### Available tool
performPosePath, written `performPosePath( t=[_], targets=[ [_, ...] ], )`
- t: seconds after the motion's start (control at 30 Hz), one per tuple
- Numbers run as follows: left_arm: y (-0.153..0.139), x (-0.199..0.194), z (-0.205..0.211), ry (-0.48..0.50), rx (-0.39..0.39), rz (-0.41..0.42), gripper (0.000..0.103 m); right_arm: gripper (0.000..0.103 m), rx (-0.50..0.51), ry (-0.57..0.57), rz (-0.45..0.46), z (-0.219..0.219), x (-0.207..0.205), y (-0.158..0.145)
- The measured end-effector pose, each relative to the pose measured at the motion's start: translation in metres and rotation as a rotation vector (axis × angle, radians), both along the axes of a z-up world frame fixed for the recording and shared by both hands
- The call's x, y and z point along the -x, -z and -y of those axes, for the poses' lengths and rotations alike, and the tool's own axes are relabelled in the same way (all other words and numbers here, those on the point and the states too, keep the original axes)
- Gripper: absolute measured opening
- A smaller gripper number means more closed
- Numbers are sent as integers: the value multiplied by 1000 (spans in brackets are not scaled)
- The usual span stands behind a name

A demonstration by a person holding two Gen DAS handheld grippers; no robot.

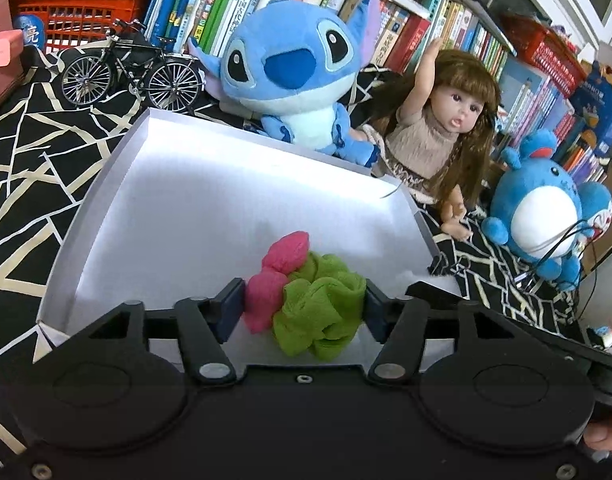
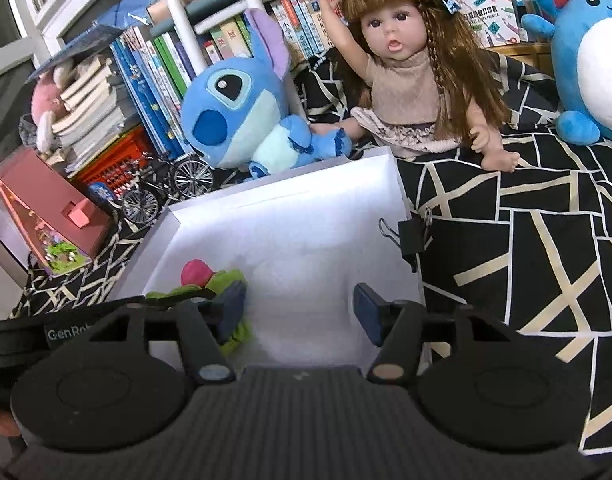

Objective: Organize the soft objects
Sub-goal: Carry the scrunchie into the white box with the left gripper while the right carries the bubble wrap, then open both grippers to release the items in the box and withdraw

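Note:
A crumpled green cloth [image 1: 320, 312] and a pink cloth [image 1: 280, 276] lie bunched together in a shallow white box [image 1: 186, 184]. My left gripper [image 1: 302, 308] has its blue pads touching both sides of the bundle; pink at the left pad, green at the right. In the right wrist view the same green cloth [image 2: 230, 278] and pink cloth [image 2: 195, 272] show at the box's [image 2: 306, 220] left, partly behind the left finger. My right gripper [image 2: 300, 308] is open and empty over the box's floor.
A Stitch plush [image 1: 290, 76], a long-haired doll [image 1: 438, 128] and a round blue plush [image 1: 546, 208] sit behind the box on a black patterned cloth. A model bicycle [image 1: 130, 72], a pink box [image 2: 50, 216], bookshelves and a binder clip [image 2: 412, 236] surround it.

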State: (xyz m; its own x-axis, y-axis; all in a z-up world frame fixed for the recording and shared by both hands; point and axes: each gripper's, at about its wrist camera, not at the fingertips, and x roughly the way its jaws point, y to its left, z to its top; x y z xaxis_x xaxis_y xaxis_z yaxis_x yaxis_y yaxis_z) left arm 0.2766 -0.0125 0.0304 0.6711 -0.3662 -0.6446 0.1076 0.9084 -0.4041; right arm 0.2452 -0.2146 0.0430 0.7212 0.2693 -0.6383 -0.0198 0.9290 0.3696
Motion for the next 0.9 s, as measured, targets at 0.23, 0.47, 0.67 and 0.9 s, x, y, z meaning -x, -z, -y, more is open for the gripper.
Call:
performPosePath(
  t=[0.23, 0.47, 0.67, 0.9],
  targets=[
    [-12, 13, -2, -2, -30, 59, 78, 82, 12, -6, 41, 3, 10, -13],
    [-26, 32, -4, 7, -48, 117, 84, 84, 15, -10, 73, 7, 22, -23],
    [-36, 55, -4, 19, -74, 172, 87, 86, 26, -22, 108, 9, 37, -31],
    [-43, 86, -9, 32, -87, 229, 91, 88, 47, -44, 148, 8, 59, -39]
  ],
)
